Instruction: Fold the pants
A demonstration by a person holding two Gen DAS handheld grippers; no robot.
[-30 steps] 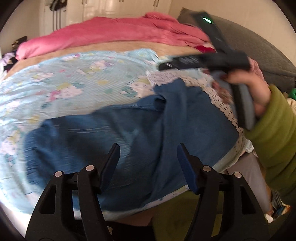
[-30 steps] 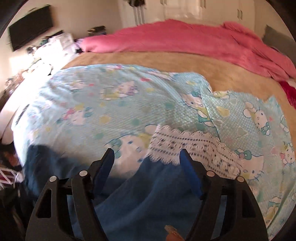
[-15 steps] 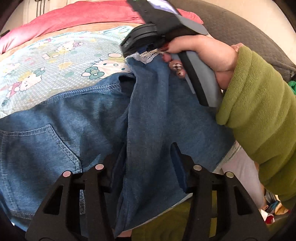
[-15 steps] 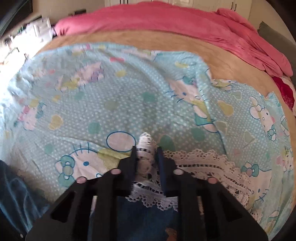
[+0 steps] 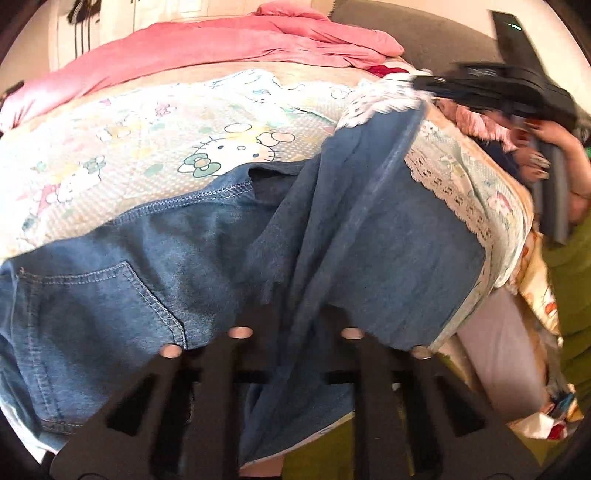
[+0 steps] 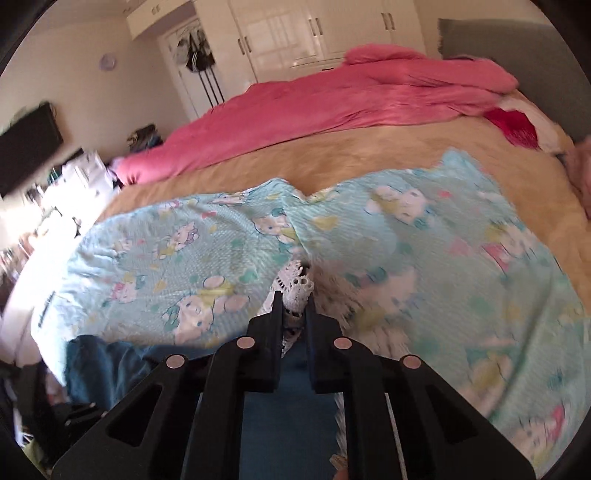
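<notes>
Blue denim pants [image 5: 207, 266] with a white lace hem [image 5: 380, 101] lie on the light blue Hello Kitty sheet [image 5: 155, 155]. My left gripper [image 5: 295, 317] is shut on a fold of denim near the pants' middle, its fingertips hidden in the cloth. My right gripper [image 6: 293, 299] is shut on the lace hem [image 6: 297, 286] and holds that pant leg lifted above the sheet [image 6: 406, 236]. In the left wrist view the right gripper [image 5: 491, 86] is at the upper right with the leg stretched up to it.
A pink blanket [image 6: 332, 107] is bunched across the far side of the tan bed cover [image 6: 369, 155]. A grey headboard [image 5: 424, 33] is at the back right. The bed's near edge [image 5: 491, 280] drops off at the right. Cluttered furniture [image 6: 55, 192] stands left.
My left gripper closed on the denim fold. My right gripper, shut on the lace hem half a second ago, has lifted it up and away, pulling the leg taut.
</notes>
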